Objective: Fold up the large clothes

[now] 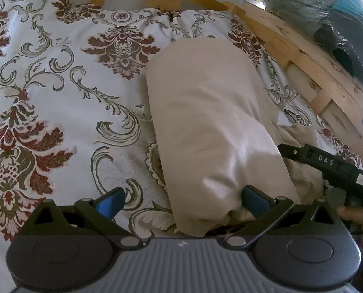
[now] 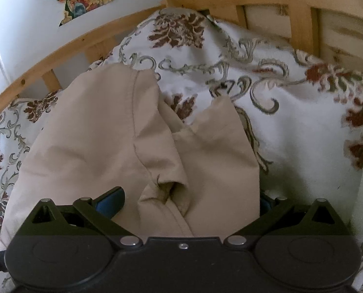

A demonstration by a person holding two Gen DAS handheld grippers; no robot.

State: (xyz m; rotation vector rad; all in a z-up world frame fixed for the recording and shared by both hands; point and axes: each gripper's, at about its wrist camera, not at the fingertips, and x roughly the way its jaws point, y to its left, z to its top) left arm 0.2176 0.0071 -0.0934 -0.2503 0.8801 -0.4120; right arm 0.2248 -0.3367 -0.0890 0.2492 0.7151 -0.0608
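Two grippers are down low on the bed, both with their blue fingers spread wide. Left gripper [image 1: 182,201] sits open over the near end of the trousers [image 1: 213,122]: its right finger [image 1: 254,202] touches the bunched beige cloth, its left finger [image 1: 112,202] hangs over bare sheet [image 1: 59,97], and nothing is pinched between them. Right gripper [image 2: 188,201] is open too, with beige cloth [image 2: 108,134] lying across the gap between its fingers; the left finger [image 2: 110,201] shows clearly, while the right one is nearly hidden behind the fabric, so I cannot tell whether it touches. From the left camera, that other gripper's black body [image 1: 328,166] pokes in just right of the trousers, with a fingertip of the person's hand [image 1: 352,213] beneath it.

Moving out, the trousers stretch away as a long beige strip on the floral sheet, one leg laid over the other. The right camera shows a seam running up the cloth and a gap where the two layers part. Beyond them lies rumpled sheet, then the wooden slatted frame [image 2: 59,48] around the far edge of the bed.
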